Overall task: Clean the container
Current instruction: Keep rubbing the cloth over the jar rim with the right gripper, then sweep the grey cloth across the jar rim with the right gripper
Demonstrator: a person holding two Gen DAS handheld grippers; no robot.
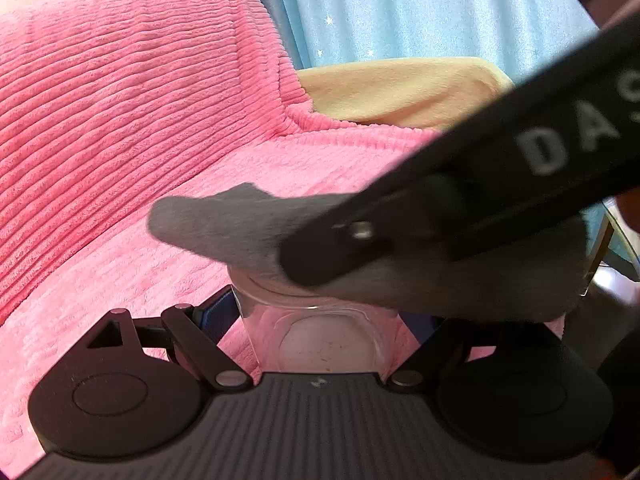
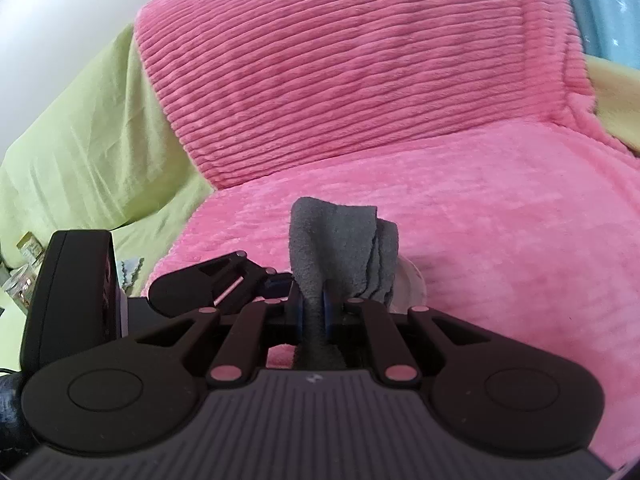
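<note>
Left wrist view: the clear container [image 1: 320, 340] is clamped in the left tool [image 1: 320, 320], while a grey cloth [image 2: 340, 240] pinched by the right tool [image 2: 314, 316] is pressed at its rim above the pink sofa [image 1: 120, 120]; wiping seems underway, unfinished.

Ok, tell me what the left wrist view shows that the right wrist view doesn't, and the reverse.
Only the left wrist view shows the clear container gripped between the left tongs, plus the blue star-patterned curtain. Only the right wrist view shows the right tongs clamped on the grey cloth, the green sheet and small jars at far left. Both share the grey cloth, the pink ribbed blanket and the yellow fabric.
</note>
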